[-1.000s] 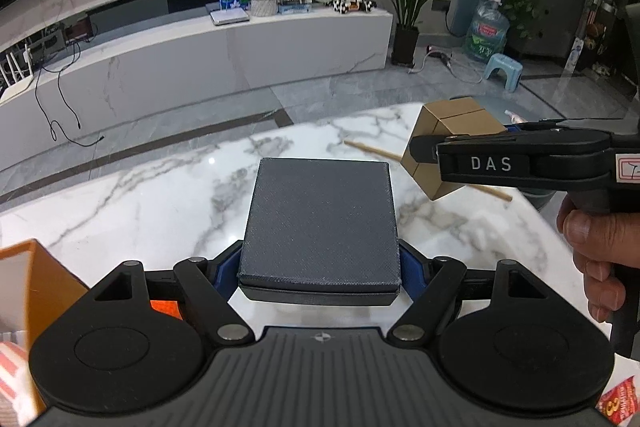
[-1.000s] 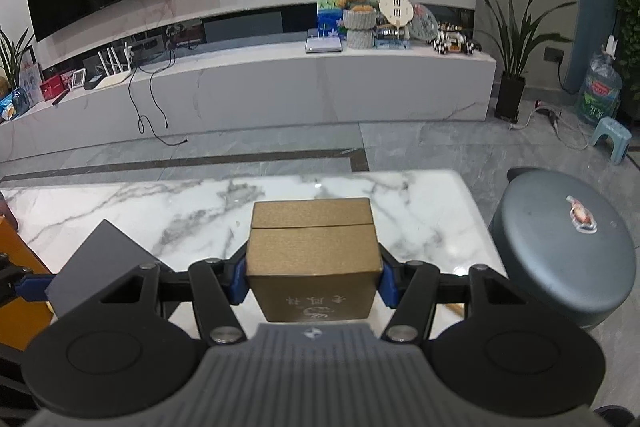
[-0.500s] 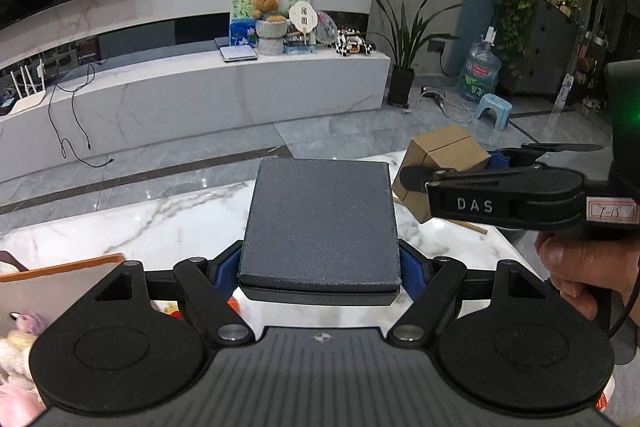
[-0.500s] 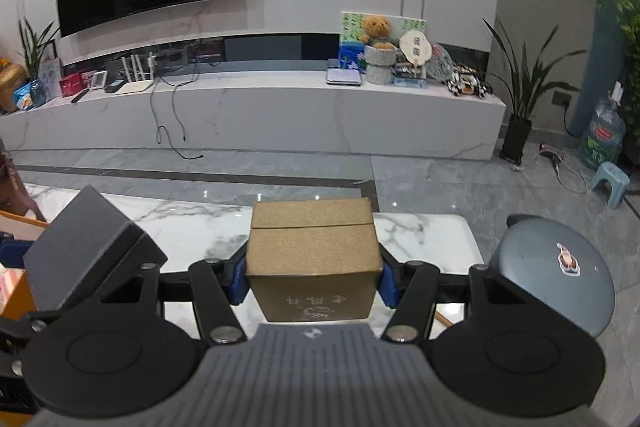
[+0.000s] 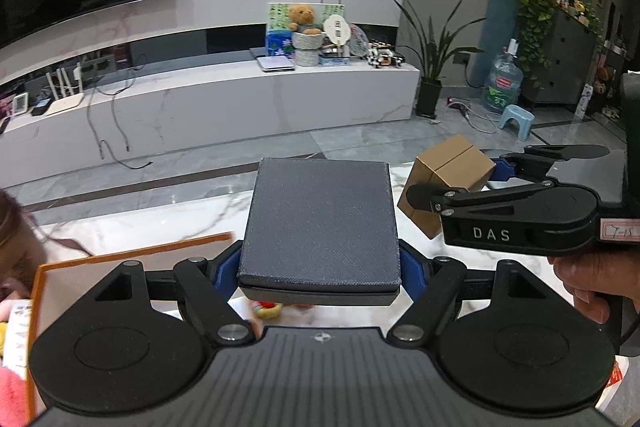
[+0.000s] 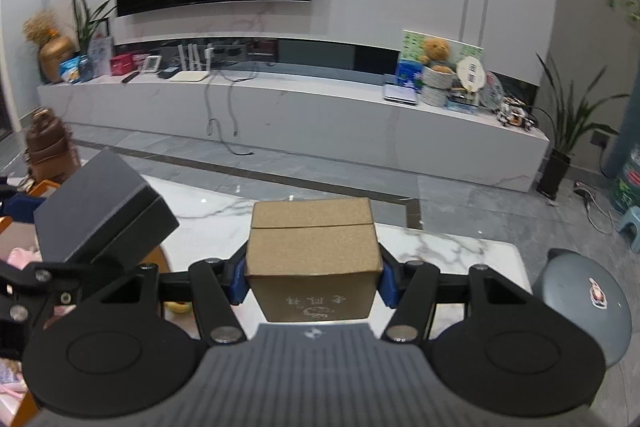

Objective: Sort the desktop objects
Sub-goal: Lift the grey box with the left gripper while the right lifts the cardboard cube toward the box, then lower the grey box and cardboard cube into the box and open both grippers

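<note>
My left gripper is shut on a flat dark grey box, carried in the air above the white marble table. My right gripper is shut on a brown cardboard box with printed characters on its front face. In the left wrist view the brown box hangs to the right, held by the right gripper's blue pads, with a person's hand on the handle. In the right wrist view the grey box floats at the left.
An orange-rimmed open box with toys inside stands at the lower left. A small yellow toy lies under the grey box. A round grey stool stands right of the table. A brown bag is at the far left.
Both grippers have risen and swung left with their boxes held. The orange-rimmed box has come into view below the left gripper. More of the room's left side shows now.
</note>
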`<action>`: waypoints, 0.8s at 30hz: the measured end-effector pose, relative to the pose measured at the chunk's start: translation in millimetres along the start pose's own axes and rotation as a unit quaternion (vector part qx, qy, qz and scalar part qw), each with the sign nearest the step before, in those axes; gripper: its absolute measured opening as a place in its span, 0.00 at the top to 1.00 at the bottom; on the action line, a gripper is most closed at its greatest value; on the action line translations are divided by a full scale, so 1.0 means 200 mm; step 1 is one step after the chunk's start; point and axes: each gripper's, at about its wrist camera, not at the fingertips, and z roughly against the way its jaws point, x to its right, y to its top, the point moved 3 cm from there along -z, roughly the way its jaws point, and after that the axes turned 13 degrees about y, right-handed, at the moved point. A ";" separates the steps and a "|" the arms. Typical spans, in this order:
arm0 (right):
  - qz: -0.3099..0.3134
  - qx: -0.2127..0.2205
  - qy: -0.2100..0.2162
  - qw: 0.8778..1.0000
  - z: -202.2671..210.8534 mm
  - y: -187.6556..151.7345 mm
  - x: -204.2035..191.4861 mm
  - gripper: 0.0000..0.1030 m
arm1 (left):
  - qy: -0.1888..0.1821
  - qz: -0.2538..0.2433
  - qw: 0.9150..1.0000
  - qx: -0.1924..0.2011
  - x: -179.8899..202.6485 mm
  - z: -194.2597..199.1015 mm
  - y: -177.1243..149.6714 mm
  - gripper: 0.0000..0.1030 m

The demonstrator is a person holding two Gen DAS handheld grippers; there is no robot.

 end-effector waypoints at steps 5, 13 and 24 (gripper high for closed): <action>0.022 0.000 0.021 1.000 -0.01 0.03 -0.17 0.41 | 0.011 0.008 1.000 -0.004 -0.13 0.05 -0.03 0.13; 0.053 0.009 0.059 0.997 0.02 0.07 -0.42 0.41 | 0.027 0.011 1.000 -0.007 -0.31 0.13 -0.09 0.13; 0.111 -0.008 0.102 0.989 0.02 -0.03 -0.74 0.41 | 0.048 0.014 0.998 -0.043 -0.52 0.14 -0.29 0.13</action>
